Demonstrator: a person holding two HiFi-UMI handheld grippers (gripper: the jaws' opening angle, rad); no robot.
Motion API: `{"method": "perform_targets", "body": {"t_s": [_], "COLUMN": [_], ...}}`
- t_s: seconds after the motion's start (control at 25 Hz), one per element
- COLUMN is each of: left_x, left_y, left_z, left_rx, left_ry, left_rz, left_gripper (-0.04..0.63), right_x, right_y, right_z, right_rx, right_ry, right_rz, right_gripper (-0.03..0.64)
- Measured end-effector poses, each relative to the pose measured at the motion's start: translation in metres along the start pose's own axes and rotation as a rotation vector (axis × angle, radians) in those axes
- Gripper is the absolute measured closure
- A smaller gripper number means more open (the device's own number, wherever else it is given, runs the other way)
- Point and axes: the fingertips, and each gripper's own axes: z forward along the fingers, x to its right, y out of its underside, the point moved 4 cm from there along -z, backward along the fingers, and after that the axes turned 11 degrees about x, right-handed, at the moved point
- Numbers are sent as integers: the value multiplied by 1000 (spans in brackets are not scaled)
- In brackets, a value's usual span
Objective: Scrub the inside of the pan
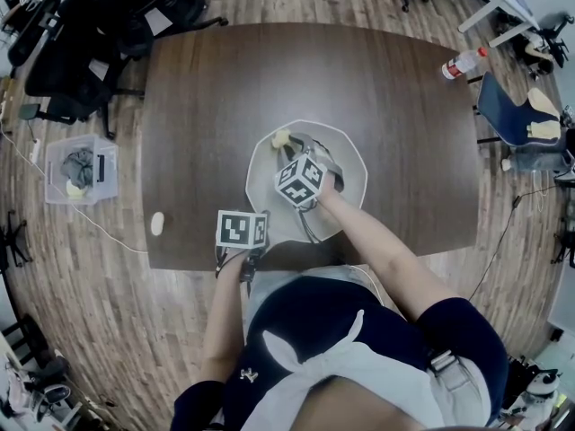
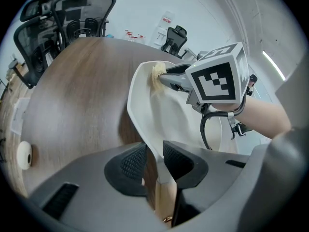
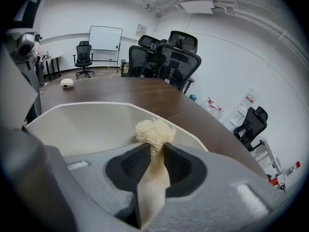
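A white eight-sided pan (image 1: 352,158) sits on the dark table, near its front edge. My left gripper (image 2: 155,161) is shut on the pan's handle (image 2: 163,199), a white stem with a wooden end, and the pan's bowl (image 2: 145,112) stretches away from the jaws. My right gripper (image 3: 155,156) is shut on a cream fibrous scrubber (image 3: 154,131). In the head view the scrubber (image 1: 281,138) lies against the pan's far left inner wall. The left gripper view shows the right gripper (image 2: 163,78) reaching over the pan with the scrubber (image 2: 157,71) at the far rim.
A small pale roll (image 1: 157,224) lies on the table's left front. A bottle (image 1: 463,63) lies at the far right corner. A clear bin (image 1: 81,169) stands on the floor at left, and office chairs (image 1: 99,25) crowd the far left.
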Motion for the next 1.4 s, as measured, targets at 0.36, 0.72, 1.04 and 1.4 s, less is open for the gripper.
{"method": "perform_targets", "body": {"t_s": [0.36,0.72,1.04,1.4], "left_x": [0,1,0,1], "left_y": [1,4,4,6], "left_z": [0,2,1,1], "left_rx": [1,12,22,31], "left_ry": [-4,-7,-13,-21], "left_rz": [0,-4,-1,-4], "left_gripper": [503,503,503,503], "right_x": [17,30,38,45], "right_y": [11,22,25,37], "right_z": [-3,-8,-14,-28], "right_rx": [-60,-128,-188,-264], "right_ry": [81,139,162,184], "right_rz": [11,14,-27,-72], "right_gripper": [534,535,535,535]}}
